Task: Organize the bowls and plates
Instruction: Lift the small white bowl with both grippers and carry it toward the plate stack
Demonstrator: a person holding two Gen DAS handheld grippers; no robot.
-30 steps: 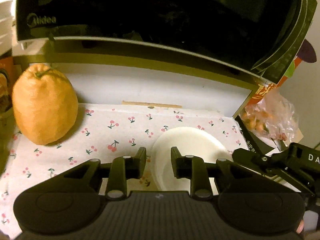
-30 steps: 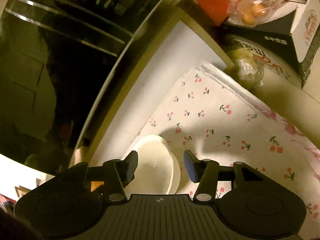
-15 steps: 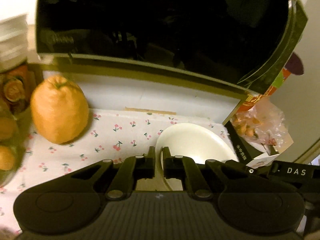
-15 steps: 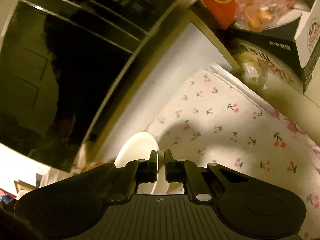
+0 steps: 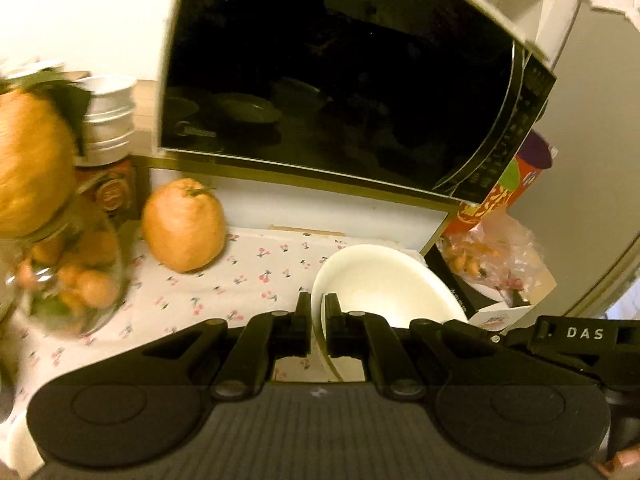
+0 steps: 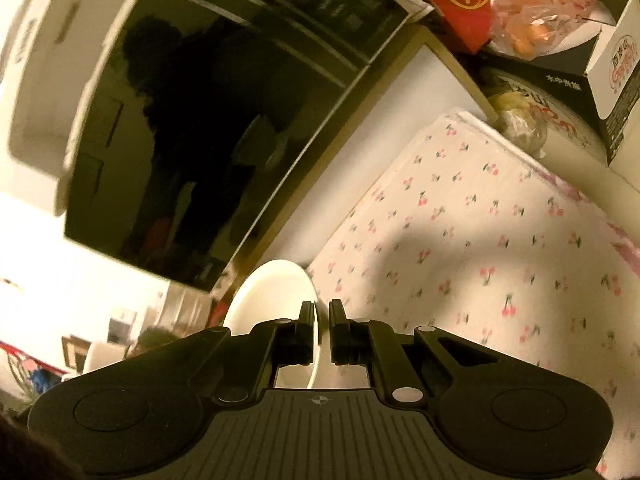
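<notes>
A white bowl (image 5: 384,284) hangs above the cherry-print cloth (image 5: 256,276), held by both grippers. My left gripper (image 5: 318,308) is shut on the bowl's left rim. My right gripper (image 6: 322,314) is shut on the opposite rim of the same bowl (image 6: 272,296); its black body shows at the right of the left wrist view (image 5: 576,336). A stack of white bowls (image 5: 108,120) stands at the far left beside the microwave.
A black-door microwave (image 5: 340,80) stands close behind on a raised white shelf. A large orange citrus fruit (image 5: 184,226) sits on the cloth. A glass jar of small oranges (image 5: 68,280) is at the left. Boxes and a bagged snack (image 5: 492,256) crowd the right.
Both grippers closed on the bowl's rim and lifted it off the cloth. Both views have risen and pulled back from the microwave.
</notes>
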